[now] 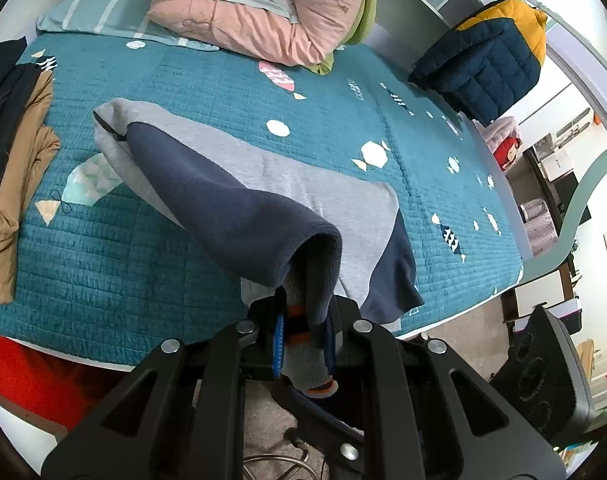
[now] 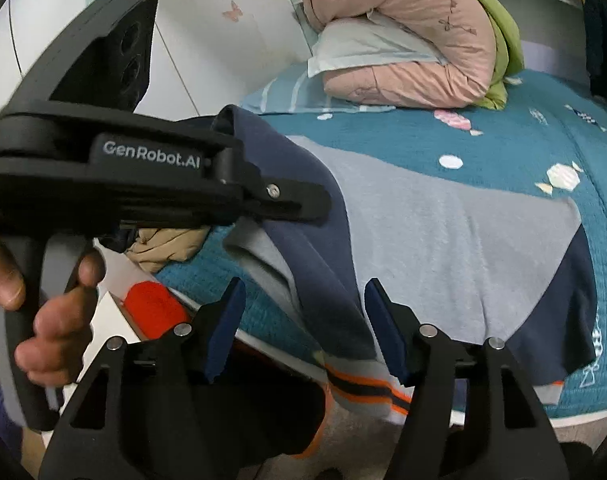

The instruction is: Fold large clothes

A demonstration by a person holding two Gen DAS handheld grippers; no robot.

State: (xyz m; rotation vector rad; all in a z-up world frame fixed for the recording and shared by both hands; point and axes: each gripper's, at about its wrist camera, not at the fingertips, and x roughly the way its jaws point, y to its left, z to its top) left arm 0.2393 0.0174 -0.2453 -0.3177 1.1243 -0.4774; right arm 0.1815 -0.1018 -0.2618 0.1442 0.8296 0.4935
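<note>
**Sleeve gripped at the cuff, ready to be laid across**

The left gripper [image 1: 303, 336] has its fingers pinched tight on the striped cuff [image 1: 317, 384] of the sweatshirt's sleeve [image 1: 239, 208], grey knit with orange and navy bands poking out below the blue pads. The right gripper [image 2: 305, 332] stands wide, its fingers either side of the same sleeve without touching it, so far as I can tell; the cloth there is a bit blurred.

From the cuff the navy sleeve runs up and away toward the shoulder, lifted clear of the bed [image 1: 103, 264]. The sweatshirt [image 2: 443, 248], grey body with navy sides, lies spread on the teal quilt near the bed's front edge, its hem at the front right part of the bed and spilling a little over the edge.

This looks like the sleeve-folding step, early in the job. The next move would call for carrying the cuff over the grey body and laying the sleeve flat and straight, keeping it from dragging the shoulder out of line.

A brown jacket [image 1: 19, 168] lies at the bed's left edge, a pink duvet [image 1: 271, 12] at the far end.
</note>
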